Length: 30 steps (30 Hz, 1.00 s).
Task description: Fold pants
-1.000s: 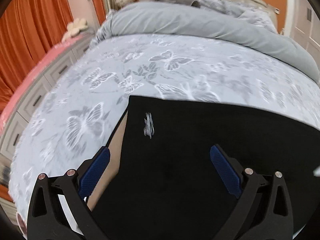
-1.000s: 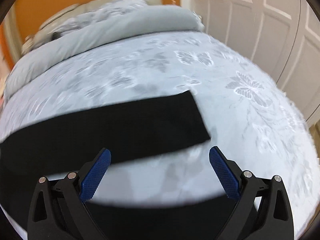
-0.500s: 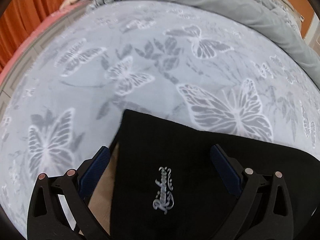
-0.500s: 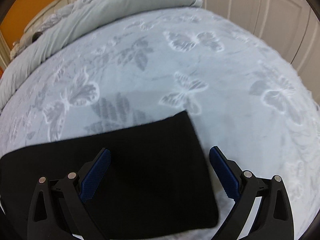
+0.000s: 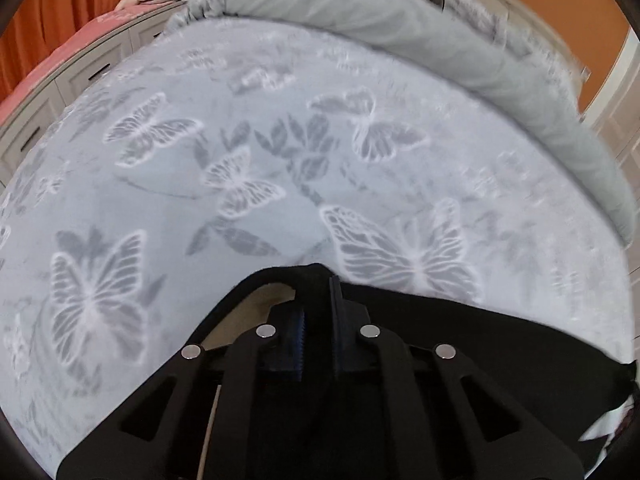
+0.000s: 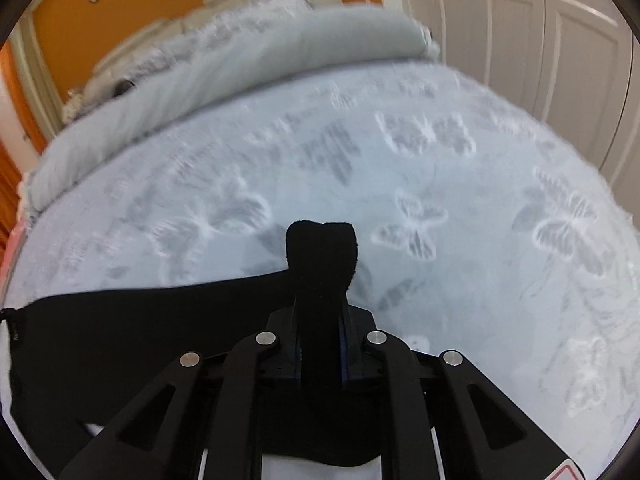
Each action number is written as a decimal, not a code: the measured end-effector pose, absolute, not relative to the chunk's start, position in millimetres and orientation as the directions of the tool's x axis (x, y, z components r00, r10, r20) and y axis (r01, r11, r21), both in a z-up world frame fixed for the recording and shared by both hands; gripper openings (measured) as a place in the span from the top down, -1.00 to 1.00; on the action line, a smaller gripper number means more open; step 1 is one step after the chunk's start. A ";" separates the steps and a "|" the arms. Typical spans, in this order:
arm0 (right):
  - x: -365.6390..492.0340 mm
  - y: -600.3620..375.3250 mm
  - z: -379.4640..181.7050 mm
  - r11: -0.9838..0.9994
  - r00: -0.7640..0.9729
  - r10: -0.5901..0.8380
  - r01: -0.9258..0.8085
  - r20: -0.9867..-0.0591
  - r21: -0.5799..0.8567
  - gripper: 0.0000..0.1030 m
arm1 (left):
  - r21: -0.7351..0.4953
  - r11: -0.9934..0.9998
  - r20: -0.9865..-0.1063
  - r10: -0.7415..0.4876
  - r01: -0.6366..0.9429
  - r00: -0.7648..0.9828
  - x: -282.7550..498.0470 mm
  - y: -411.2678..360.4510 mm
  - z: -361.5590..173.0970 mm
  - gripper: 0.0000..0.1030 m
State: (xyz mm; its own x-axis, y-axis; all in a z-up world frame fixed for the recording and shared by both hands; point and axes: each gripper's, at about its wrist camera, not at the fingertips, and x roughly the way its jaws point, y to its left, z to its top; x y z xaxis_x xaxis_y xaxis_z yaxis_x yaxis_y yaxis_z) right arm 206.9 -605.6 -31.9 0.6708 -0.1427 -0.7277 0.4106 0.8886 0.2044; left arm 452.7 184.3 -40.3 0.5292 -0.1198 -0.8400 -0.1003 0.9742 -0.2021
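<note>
- On the bed (image 5: 280, 184), the black pants (image 5: 500, 344) are lying flat, pinched at two ends.
- The left gripper (image 5: 316, 300) is closed on the waist part, the right gripper (image 6: 322, 300) on a bunched leg end.
- Both ends should be lifted together, evenly, so that no slack is made before the fold.

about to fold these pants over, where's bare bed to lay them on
Bare sheet spreads ahead of both grippers, from the pants edge up to the rolled duvet at the head of the bed. It is crowded only near you, where the left gripper and right gripper pinch the cloth.
</note>
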 end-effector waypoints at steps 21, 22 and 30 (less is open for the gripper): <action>-12.1 -546.2 -62.5 0.948 0.637 -0.021 0.258 -0.771 0.187 0.72 | -0.288 0.957 -0.860 -0.244 -0.032 0.448 183.4 264.4 -43.1 0.58; -17.5 -547.8 -74.0 0.942 0.625 -0.017 0.273 -0.780 0.198 0.66 | -0.304 0.952 -0.858 -0.253 -0.044 0.448 180.1 267.3 -50.8 0.46; -83.8 -557.5 -47.8 0.893 0.720 -0.082 0.360 -0.689 0.270 0.12 | -0.588 0.796 -0.716 -0.429 -0.145 0.550 136.7 294.6 -39.0 -0.34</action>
State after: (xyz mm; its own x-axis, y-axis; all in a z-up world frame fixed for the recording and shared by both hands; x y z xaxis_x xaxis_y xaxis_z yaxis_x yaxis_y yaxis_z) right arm -83.8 -557.5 -47.8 0.7202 -0.0821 -0.6889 0.3599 0.8932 0.2697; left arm 136.7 294.6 -39.0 0.5504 -0.4292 -0.7161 -0.1448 0.7957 -0.5882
